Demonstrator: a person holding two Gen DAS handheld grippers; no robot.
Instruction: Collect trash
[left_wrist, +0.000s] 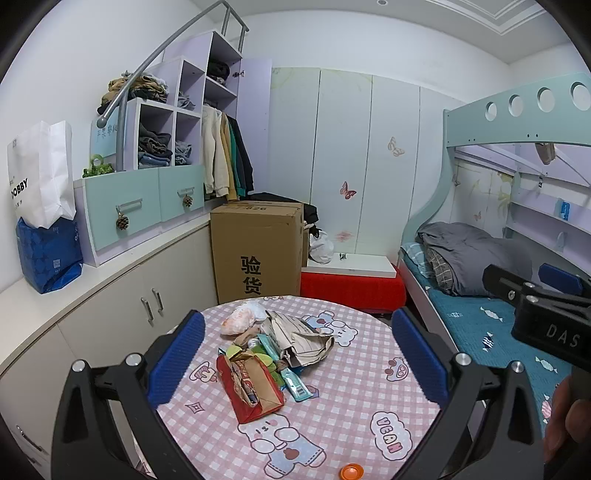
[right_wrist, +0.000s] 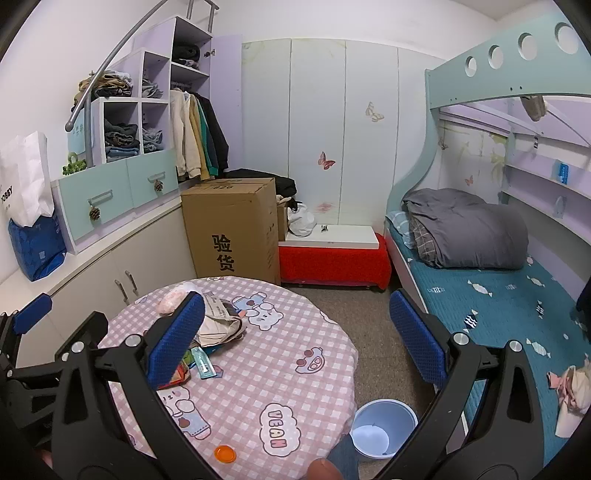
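A pile of trash lies on the round table with the pink checked cloth (left_wrist: 351, 387): a red and brown paper bag (left_wrist: 249, 384), teal wrappers (left_wrist: 295, 384), a crumpled beige paper bag (left_wrist: 303, 339) and a pinkish plastic wad (left_wrist: 242, 319). An orange cap (left_wrist: 351, 471) sits at the near edge. My left gripper (left_wrist: 297, 362) is open and empty above the table, short of the pile. My right gripper (right_wrist: 295, 338) is open and empty, over the table's right side (right_wrist: 295, 332). A light blue bin (right_wrist: 384, 428) stands on the floor right of the table.
A large cardboard box (left_wrist: 258, 247) and a red-covered low bench (left_wrist: 351, 288) stand behind the table. White cabinets (left_wrist: 110, 295) run along the left. A bunk bed with a teal sheet (right_wrist: 498, 306) and grey duvet is on the right.
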